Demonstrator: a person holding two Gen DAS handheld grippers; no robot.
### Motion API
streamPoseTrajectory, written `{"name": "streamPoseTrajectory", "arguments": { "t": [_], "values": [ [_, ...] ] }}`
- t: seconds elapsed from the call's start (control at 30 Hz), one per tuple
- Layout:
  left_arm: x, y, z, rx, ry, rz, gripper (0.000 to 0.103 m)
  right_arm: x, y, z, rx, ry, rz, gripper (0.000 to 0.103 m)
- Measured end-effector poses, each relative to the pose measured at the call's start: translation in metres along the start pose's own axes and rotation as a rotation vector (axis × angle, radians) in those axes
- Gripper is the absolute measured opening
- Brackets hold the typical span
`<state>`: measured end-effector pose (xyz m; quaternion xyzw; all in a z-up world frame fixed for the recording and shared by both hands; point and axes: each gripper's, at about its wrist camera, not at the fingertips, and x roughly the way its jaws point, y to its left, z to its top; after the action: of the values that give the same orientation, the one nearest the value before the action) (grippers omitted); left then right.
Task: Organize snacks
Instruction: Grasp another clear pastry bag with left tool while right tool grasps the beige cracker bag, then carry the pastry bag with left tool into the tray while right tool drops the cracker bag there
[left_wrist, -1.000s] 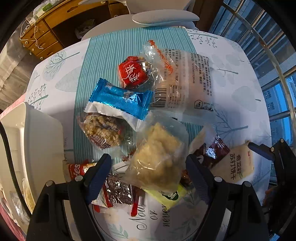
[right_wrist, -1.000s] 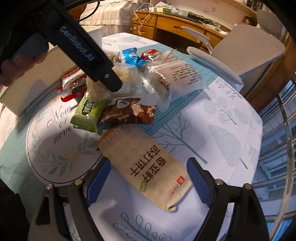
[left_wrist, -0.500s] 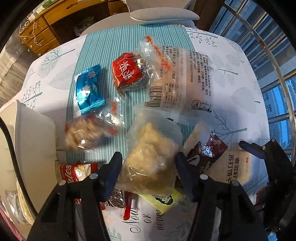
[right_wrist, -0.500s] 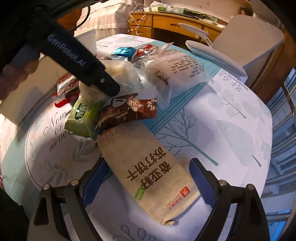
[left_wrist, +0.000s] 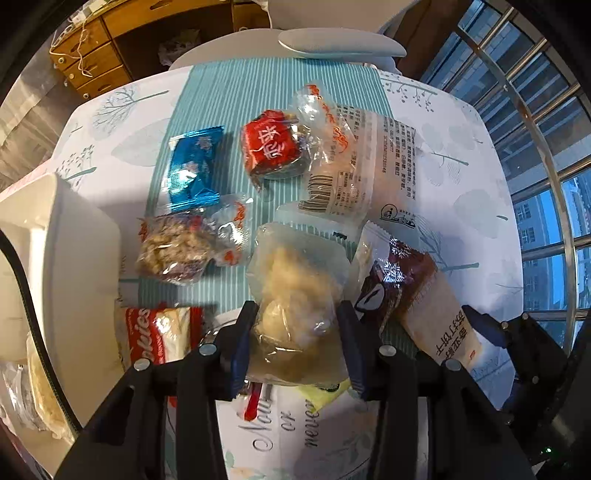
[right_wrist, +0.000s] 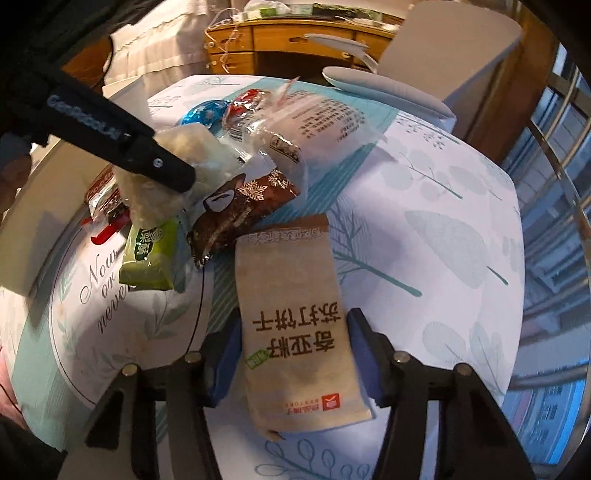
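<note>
White bin (left_wrist: 66, 236) stands at the table's (left_wrist: 461, 177) left edge; it holds pale packets, number unclear at the blurred rim. Left gripper (left_wrist: 295, 343), jaws just closing, is clamped on one clear bag of pale puffed snack (left_wrist: 295, 291), lifted over the pile. Right gripper (right_wrist: 291, 354), jaws just closing, straddles one tan cracker packet (right_wrist: 295, 321) lying near the table's front edge; contact of the pads looks likely but is uncertain. Loose on the table: one brown (right_wrist: 243, 206), one green (right_wrist: 149, 254), one blue (left_wrist: 194, 168), one red packet (left_wrist: 271, 147).
</note>
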<state>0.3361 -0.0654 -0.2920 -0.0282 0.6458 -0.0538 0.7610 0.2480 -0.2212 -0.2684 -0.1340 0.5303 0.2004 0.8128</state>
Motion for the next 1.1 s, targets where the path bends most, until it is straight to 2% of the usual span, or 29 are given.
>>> {"name": "streamPoseTrajectory", "arguments": {
  "t": [0.17, 0.3, 0.7, 0.87, 1.1],
  "values": [
    [-0.017, 0.01, -0.016, -0.023, -0.007, -0.012, 0.042, -0.005, 0.006, -0.005, 0.052, 0.049, 0.01, 0.055],
    [-0.028, 0.017, -0.029, -0.026, 0.019, -0.023, 0.042, -0.01, 0.012, -0.013, 0.096, 0.085, 0.025, 0.055],
    [-0.078, 0.024, -0.071, -0.004, 0.017, -0.063, 0.042, -0.032, 0.042, -0.044, 0.251, 0.185, 0.095, 0.055],
    [-0.099, 0.033, -0.09, 0.008, 0.012, -0.078, 0.042, -0.048, 0.064, -0.049, 0.283, 0.192, 0.129, 0.055],
    [-0.119, 0.056, -0.124, 0.012, -0.009, -0.156, 0.042, -0.072, 0.098, -0.042, 0.298, 0.15, 0.128, 0.055]
  ]
}}
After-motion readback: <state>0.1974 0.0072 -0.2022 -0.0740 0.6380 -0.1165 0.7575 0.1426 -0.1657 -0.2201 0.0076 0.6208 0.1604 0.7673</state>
